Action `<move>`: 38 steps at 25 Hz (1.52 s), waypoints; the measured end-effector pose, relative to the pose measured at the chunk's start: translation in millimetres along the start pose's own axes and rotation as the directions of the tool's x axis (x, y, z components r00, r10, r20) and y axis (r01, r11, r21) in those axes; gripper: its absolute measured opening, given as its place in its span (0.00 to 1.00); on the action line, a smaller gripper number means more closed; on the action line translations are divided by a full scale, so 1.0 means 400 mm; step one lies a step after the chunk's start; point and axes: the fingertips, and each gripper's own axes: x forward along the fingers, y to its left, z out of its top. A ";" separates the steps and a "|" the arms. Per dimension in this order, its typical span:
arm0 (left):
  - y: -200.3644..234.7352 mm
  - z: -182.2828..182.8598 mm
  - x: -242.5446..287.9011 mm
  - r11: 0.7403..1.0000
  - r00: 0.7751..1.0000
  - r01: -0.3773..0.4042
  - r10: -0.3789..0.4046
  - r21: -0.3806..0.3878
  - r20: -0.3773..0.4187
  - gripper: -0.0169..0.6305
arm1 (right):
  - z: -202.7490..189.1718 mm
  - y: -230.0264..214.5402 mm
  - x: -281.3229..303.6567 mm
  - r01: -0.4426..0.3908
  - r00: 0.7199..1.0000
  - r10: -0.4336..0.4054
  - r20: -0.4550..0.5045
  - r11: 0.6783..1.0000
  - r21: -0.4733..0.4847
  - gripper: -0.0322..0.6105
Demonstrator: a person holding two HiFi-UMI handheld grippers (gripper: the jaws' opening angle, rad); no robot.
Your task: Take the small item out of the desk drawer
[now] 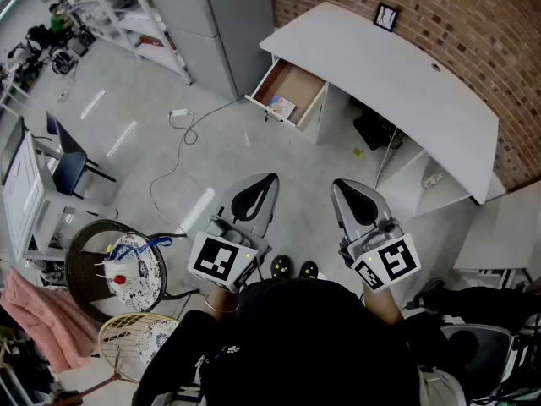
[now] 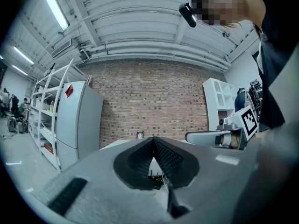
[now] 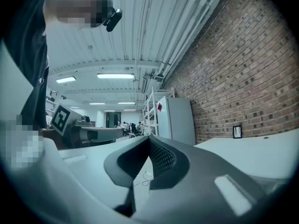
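Both left gripper (image 1: 258,194) and right gripper (image 1: 355,200) are hovering closed, empty; small item (image 1: 281,106) in drawer (image 1: 297,81) is looking flat, light: pinch its edge

Item (image 1: 281,106) in open drawer (image 1: 292,81): pale, flat, too small to identify. Drawer rear hidden under desk surface (image 1: 397,74). Small frame (image 1: 385,17) on surface: content unreadable. Hands gripping left tongs (image 1: 264,183), right tongs (image 1: 342,189) hidden beneath marker cubes (image 1: 221,259). Left gripper view: desk mostly hidden behind left tongs' closed tips.
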 end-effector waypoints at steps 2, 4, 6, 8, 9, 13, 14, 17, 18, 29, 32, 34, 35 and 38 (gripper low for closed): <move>0.001 0.001 0.001 1.000 1.000 0.000 0.000 -0.004 0.000 0.02 | 0.000 -0.002 0.001 0.001 1.000 -0.001 0.002 1.000 0.002 0.06; 0.001 0.000 0.006 1.000 1.000 0.001 -0.001 -0.006 0.001 0.02 | -0.001 -0.008 0.003 0.001 1.000 -0.001 0.002 1.000 0.004 0.06; 0.000 -0.003 0.012 1.000 1.000 -0.001 0.001 -0.007 -0.001 0.02 | -0.005 -0.015 0.005 -0.001 1.000 0.001 -0.002 1.000 0.006 0.06; -0.001 -0.007 0.018 1.000 1.000 -0.005 0.005 -0.007 -0.006 0.02 | -0.007 -0.020 0.006 -0.003 1.000 0.003 0.003 1.000 0.013 0.06; -0.001 -0.008 0.020 1.000 1.000 -0.006 0.006 -0.004 -0.008 0.02 | -0.006 -0.023 0.005 -0.004 1.000 0.004 0.010 1.000 0.019 0.06; -0.012 -0.012 0.033 1.000 1.000 -0.009 0.009 0.008 -0.016 0.02 | -0.003 -0.038 -0.001 -0.018 0.999 0.017 0.028 0.999 0.032 0.06; -0.014 -0.015 0.036 1.000 1.000 -0.012 0.013 0.009 -0.019 0.02 | -0.002 -0.043 -0.003 -0.022 0.999 0.021 0.033 0.999 0.032 0.06; -0.017 -0.019 0.045 1.000 0.999 -0.026 0.026 0.005 -0.025 0.02 | 0.004 -0.060 -0.009 -0.026 0.998 0.024 0.055 0.999 0.037 0.06; -0.019 -0.019 0.047 1.000 0.999 -0.030 0.030 0.003 -0.026 0.02 | 0.004 -0.067 -0.011 -0.022 0.998 0.020 0.054 0.999 0.037 0.06; -0.063 -0.037 0.075 0.998 0.997 -0.068 0.069 0.008 -0.038 0.02 | -0.014 -0.111 -0.047 -0.045 0.999 0.045 0.026 0.999 0.011 0.06; -0.064 -0.052 0.070 0.997 0.996 -0.077 0.078 0.017 -0.049 0.02 | -0.017 -0.114 -0.054 -0.057 0.998 0.056 0.028 0.998 0.019 0.06; -0.069 -0.059 0.073 0.996 0.995 -0.081 0.082 0.027 -0.056 0.02 | -0.022 -0.119 -0.058 -0.069 0.997 0.068 0.023 0.997 0.031 0.06; -0.073 -0.063 0.075 0.996 0.995 -0.082 0.084 0.031 -0.059 0.02 | -0.026 -0.121 -0.061 -0.075 0.997 0.075 0.020 0.996 0.038 0.06; -0.078 -0.070 0.078 0.996 0.994 -0.089 0.090 0.027 -0.064 0.02 | -0.034 -0.128 -0.068 -0.078 0.997 0.077 0.016 0.996 0.045 0.06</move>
